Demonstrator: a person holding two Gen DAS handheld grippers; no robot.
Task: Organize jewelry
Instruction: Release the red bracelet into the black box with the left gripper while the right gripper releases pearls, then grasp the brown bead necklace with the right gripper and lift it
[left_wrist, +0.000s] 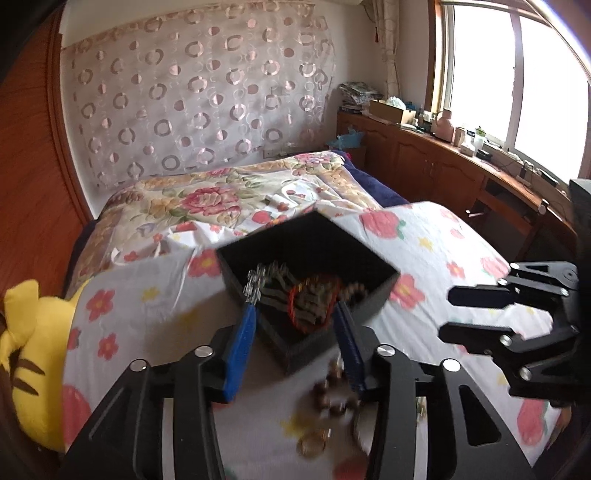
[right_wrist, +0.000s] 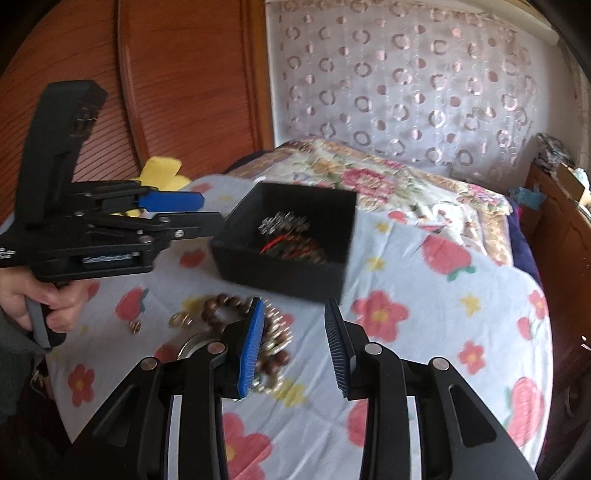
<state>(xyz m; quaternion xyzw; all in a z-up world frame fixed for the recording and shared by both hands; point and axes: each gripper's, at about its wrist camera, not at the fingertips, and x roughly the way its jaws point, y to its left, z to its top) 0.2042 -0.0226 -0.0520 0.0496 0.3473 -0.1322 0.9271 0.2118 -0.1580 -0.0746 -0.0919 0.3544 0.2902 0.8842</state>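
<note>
A black open box (left_wrist: 306, 254) (right_wrist: 291, 225) sits on the flowered bedsheet and holds a silver chain piece (left_wrist: 258, 280) (right_wrist: 282, 221), a red bracelet (left_wrist: 314, 302) (right_wrist: 273, 243) and brown beads. Loose on the sheet in front of it lie a brown bead bracelet (right_wrist: 225, 306) (left_wrist: 332, 398), gold rings (right_wrist: 181, 319) (left_wrist: 312, 445) and a gold chain (right_wrist: 275, 328). My left gripper (left_wrist: 295, 328) (right_wrist: 210, 214) is open, fingers at the box's near corner. My right gripper (right_wrist: 295, 339) (left_wrist: 447, 314) is open and empty, just before the box, above the loose jewelry.
A yellow plush toy (left_wrist: 26, 354) (right_wrist: 162, 173) lies at the bed's left edge. A floral quilt (left_wrist: 229, 192) covers the far bed. A wooden headboard (right_wrist: 184, 81) stands left; a wooden counter (left_wrist: 480, 166) with clutter runs under the window.
</note>
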